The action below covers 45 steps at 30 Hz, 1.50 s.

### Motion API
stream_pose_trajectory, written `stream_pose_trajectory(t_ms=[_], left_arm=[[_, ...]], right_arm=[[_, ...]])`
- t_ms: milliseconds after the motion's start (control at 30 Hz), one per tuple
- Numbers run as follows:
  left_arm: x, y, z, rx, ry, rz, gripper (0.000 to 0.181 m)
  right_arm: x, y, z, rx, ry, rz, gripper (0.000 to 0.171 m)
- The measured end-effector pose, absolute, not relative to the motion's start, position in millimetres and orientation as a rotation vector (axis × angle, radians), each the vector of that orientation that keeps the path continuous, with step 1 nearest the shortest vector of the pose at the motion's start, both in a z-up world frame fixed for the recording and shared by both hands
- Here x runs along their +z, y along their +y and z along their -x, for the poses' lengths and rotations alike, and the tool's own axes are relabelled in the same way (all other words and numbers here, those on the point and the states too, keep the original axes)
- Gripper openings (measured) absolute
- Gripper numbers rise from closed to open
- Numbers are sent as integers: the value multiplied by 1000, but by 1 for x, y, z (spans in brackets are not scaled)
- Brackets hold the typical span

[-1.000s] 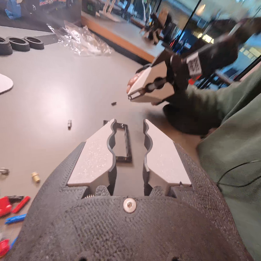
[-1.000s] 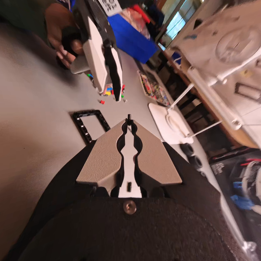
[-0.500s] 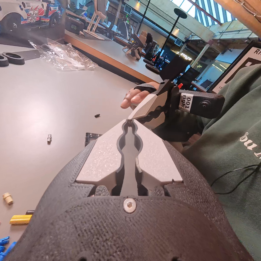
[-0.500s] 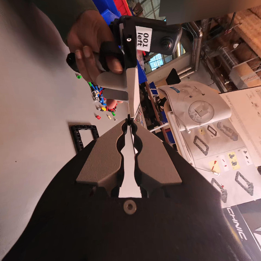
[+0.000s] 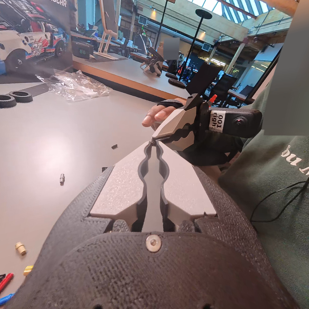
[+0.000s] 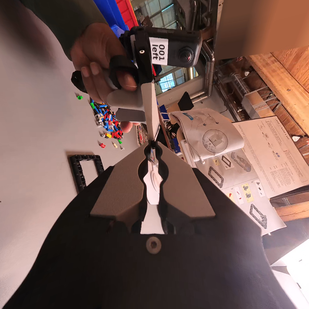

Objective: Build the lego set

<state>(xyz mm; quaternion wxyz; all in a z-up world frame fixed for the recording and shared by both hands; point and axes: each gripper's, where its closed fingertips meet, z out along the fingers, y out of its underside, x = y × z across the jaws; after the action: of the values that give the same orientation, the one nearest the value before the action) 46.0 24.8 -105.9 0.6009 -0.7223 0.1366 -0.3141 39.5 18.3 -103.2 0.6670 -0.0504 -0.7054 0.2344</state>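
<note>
Honestly this build has barely started as far as I can tell. The only structural bit out is the black rectangular lego beam frame with pin holes (image 6: pixel 85 168), lying flat on the grey table (image 5: pixel 50 133) with nothing plugged into it. Above and just beside that frame, both tools meet tip to tip in the air: the left gripper (image 5: pixel 152 143) has its grey fingers pinched together, and the right gripper (image 6: pixel 153 145) is pinched closed too, with a tiny black lego pin (image 6: pixel 152 147) caught right where the tips touch. Looks like a handover, but I can't tell which one really owns the pin. Past the frame sits the loose pile of small coloured lego connectors (image 6: pixel 108 120), pretty much untouched, and the open paper instruction booklet (image 6: pixel 225 160) stands beyond the frame. So basically every step is left, pins into the frame first, I'd guess.
</note>
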Motion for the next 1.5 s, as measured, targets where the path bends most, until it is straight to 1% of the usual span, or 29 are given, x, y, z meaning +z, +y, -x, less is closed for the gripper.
stream_pose_trajectory(t_ms=[67,133,167,233,267,433,533,667,867,1100,1233,1300,1500], left_arm=[[-106,24,-46,-724,327,1670,3],[-104,23,-47,-672,371,1644,2],[-100,21,-48,-635,404,1617,2],[-97,18,-47,-513,478,1570,2],[-95,16,-48,-453,517,1541,2],[-88,12,-49,-242,627,1457,2],[-89,13,-51,-144,674,1453,2],[-92,13,-55,-126,695,1456,2],[-92,11,-59,-186,693,1458,2],[-93,9,-65,-222,705,1455,2],[-93,9,-67,-240,706,1456,2],[-94,9,-67,-248,702,1459,2],[-97,12,-63,-303,644,1492,2]], right_arm=[[-103,18,-40,545,-1594,120,1],[-100,18,-40,659,-1585,186,3],[-96,19,-42,775,-1574,249,7],[-87,23,-45,1073,-1576,412,25],[-83,26,-47,1226,-1582,498,29],[-75,33,-60,1887,-1571,786,29],[-76,34,-61,2067,-1568,876,27],[-84,25,-61,2109,-1634,903,22],[-92,15,-58,2051,-1678,890,11],[-92,10,-61,2062,-1695,861,10],[-92,9,-60,2052,-1694,852,7],[-92,9,-60,2049,-1690,855,3],[-93,12,-55,2004,-1680,885,2]])
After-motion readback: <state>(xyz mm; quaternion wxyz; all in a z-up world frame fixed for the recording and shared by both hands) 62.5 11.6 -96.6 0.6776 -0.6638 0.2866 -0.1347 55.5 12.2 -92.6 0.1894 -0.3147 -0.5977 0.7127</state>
